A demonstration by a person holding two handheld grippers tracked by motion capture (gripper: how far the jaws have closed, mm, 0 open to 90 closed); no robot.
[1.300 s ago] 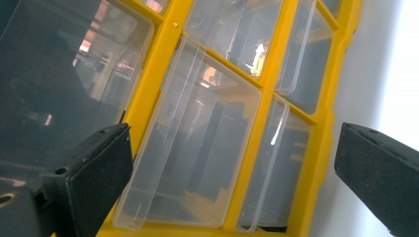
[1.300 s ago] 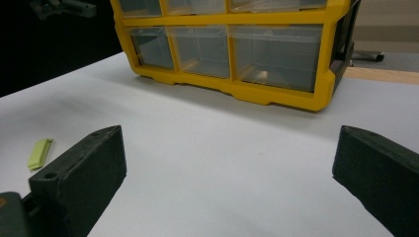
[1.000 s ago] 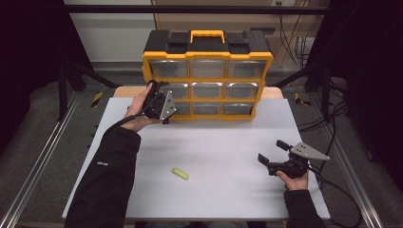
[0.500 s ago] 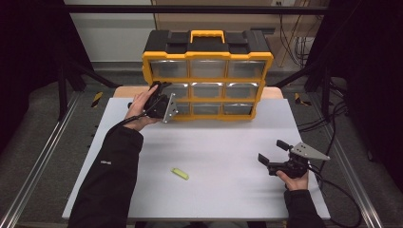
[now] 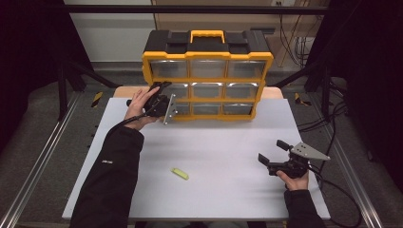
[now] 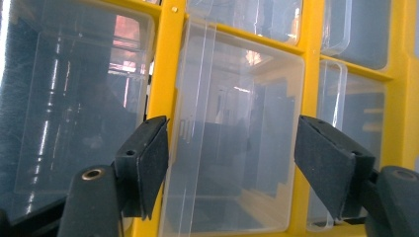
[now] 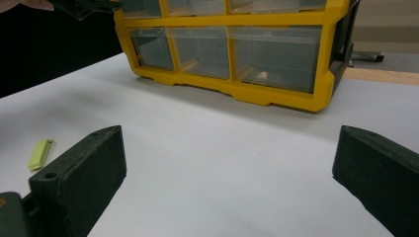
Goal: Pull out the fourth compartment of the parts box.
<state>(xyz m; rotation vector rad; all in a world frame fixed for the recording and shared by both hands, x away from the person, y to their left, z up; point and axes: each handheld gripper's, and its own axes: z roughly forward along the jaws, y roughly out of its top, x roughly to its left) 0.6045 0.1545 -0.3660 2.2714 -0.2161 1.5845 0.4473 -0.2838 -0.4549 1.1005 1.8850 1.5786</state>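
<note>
Jaws of the left gripper (image 6: 230, 163) stand partly apart and have just been closing, with the raised clear pull tab (image 6: 195, 128) of a transparent drawer (image 6: 237, 143) between them; the pads flank the tab without yet pressing on it, so nothing is gripped. That drawer sits in the left column of the yellow drawer organizer (image 5: 207, 78), which stands along the far edge of the white table (image 5: 223, 156), drawer fronts facing the person. The left hand (image 5: 140, 107) holds its gripper turned in against the organizer's left end, presumably so the jaws line up across the tab for a pinch and a pull.

Over by the table's near right corner, the right gripper (image 5: 272, 153) has its jaws wide and empty, resting just above the surface in the right hand (image 5: 292, 178) and aimed toward the organizer, apparently waiting its turn. A small yellow-green clip (image 5: 180, 174) lies alone on the table nearer the near edge, left of centre, well apart from both grippers; it looks like the piece meant for the drawer once opened.
</note>
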